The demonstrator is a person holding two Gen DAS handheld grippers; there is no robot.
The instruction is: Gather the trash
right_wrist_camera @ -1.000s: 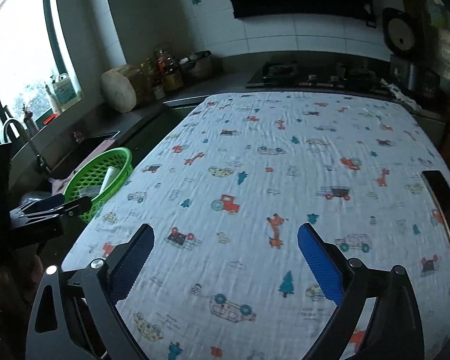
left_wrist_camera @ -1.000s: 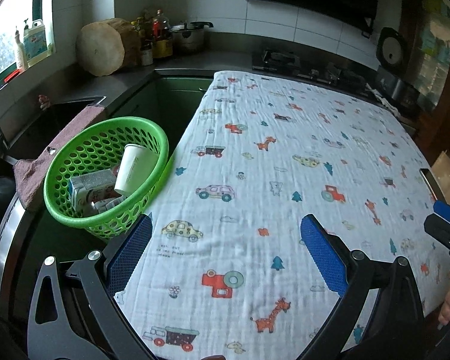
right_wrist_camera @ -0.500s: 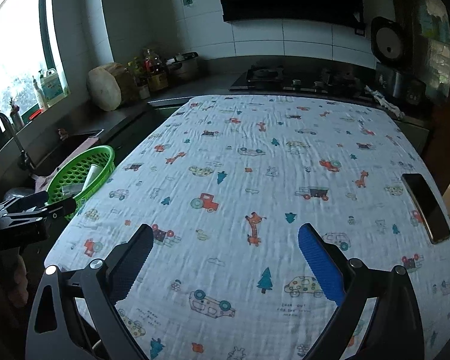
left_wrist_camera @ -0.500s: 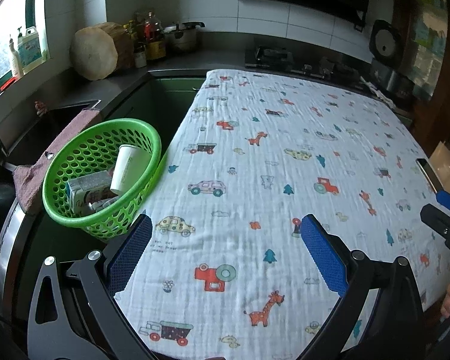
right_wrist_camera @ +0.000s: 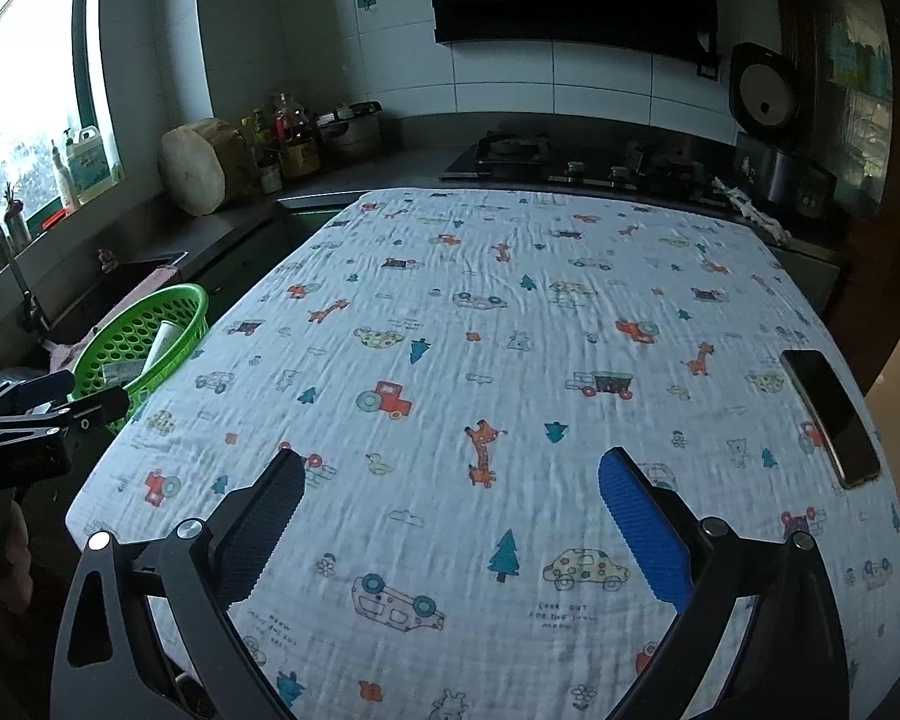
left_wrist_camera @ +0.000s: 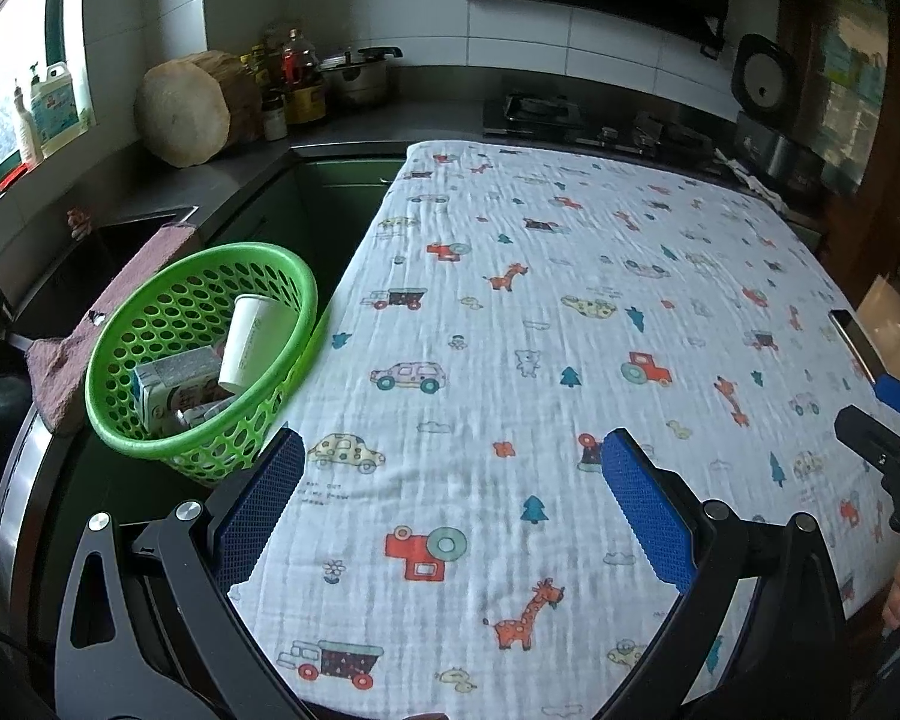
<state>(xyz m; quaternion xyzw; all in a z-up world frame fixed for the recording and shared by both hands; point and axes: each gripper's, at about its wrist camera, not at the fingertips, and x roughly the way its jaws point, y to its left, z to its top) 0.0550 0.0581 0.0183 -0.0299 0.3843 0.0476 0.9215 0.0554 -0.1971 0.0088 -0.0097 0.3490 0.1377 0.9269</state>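
Observation:
A green plastic basket [left_wrist_camera: 150,420] stands off the table's left edge, also seen in the right wrist view as the basket [right_wrist_camera: 168,300]. Inside it lie a white paper cup [left_wrist_camera: 247,342] and a grey drink carton [left_wrist_camera: 171,390]. My left gripper [left_wrist_camera: 450,492] hangs open over the near left part of the patterned tablecloth [left_wrist_camera: 570,330], to the right of the basket, nothing between its fingers. My right gripper [right_wrist_camera: 450,510] is open above the cloth's near edge, empty too. The left gripper [right_wrist_camera: 42,414] shows at that view's left edge.
A black phone [right_wrist_camera: 831,414] lies near the table's right edge. A pink rag [left_wrist_camera: 114,312] drapes over the sink edge by the basket. The back counter holds a wooden chopping block [left_wrist_camera: 186,108], bottles, a pot [left_wrist_camera: 354,78] and a gas stove [right_wrist_camera: 510,156].
Both grippers have drawn back and up from the table, so more of the cloth and the phone now show. The basket and its contents have not moved.

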